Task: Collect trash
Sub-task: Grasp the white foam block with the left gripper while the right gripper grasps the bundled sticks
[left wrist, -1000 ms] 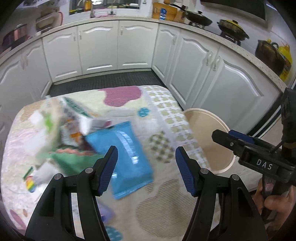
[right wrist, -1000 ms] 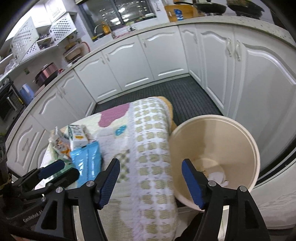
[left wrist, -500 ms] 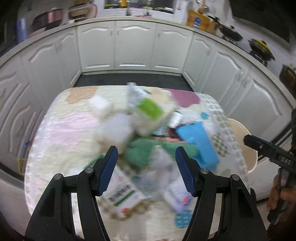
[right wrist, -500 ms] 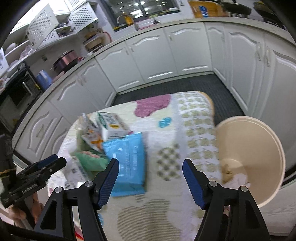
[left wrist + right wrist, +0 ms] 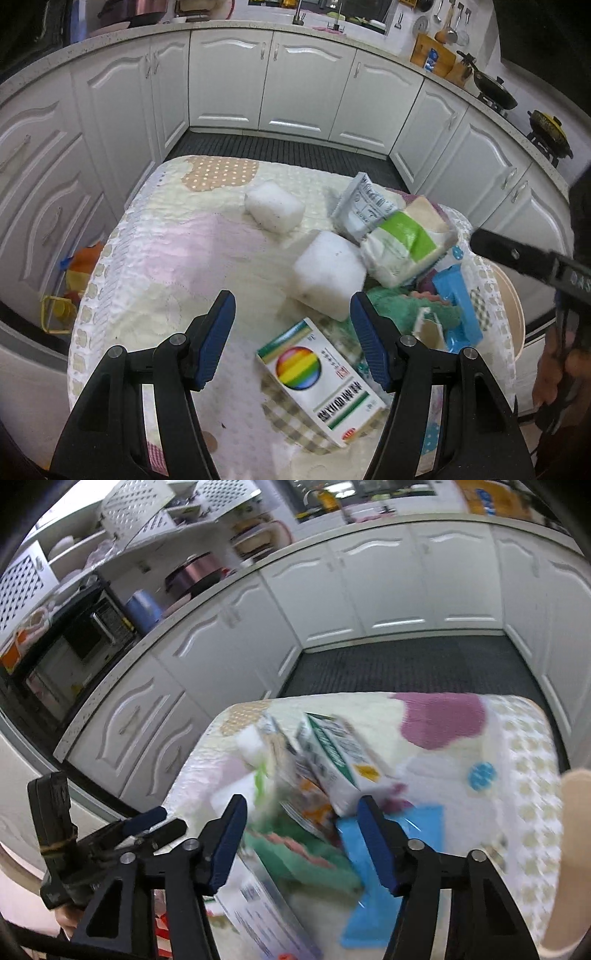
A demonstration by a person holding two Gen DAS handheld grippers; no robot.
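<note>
Trash is piled on the quilted table cloth (image 5: 177, 266). The pile holds two white foam blocks (image 5: 328, 275), a white box with a rainbow disc (image 5: 317, 380), a green-striped packet (image 5: 406, 247), a blue pack (image 5: 458, 299) and a green cloth (image 5: 391, 310). My left gripper (image 5: 291, 325) hangs open above the box and the near foam block, holding nothing. The right wrist view is blurred. There my right gripper (image 5: 299, 823) hovers over a white and green carton (image 5: 340, 760), the blue pack (image 5: 388, 849) and the green cloth (image 5: 303, 853). Its jaws are closing with nothing pressed between them.
A beige bin (image 5: 513, 317) stands off the table's right edge and also shows as the bin (image 5: 576, 849) in the right wrist view. White kitchen cabinets ring the dark floor. A microwave (image 5: 74, 646) sits at the left. A hand holds each gripper handle.
Both grippers swung left, away from the bin and over the trash pile. The left now looks at the foam blocks and the rainbow box. The right gripper's jaws stand narrower than before.
</note>
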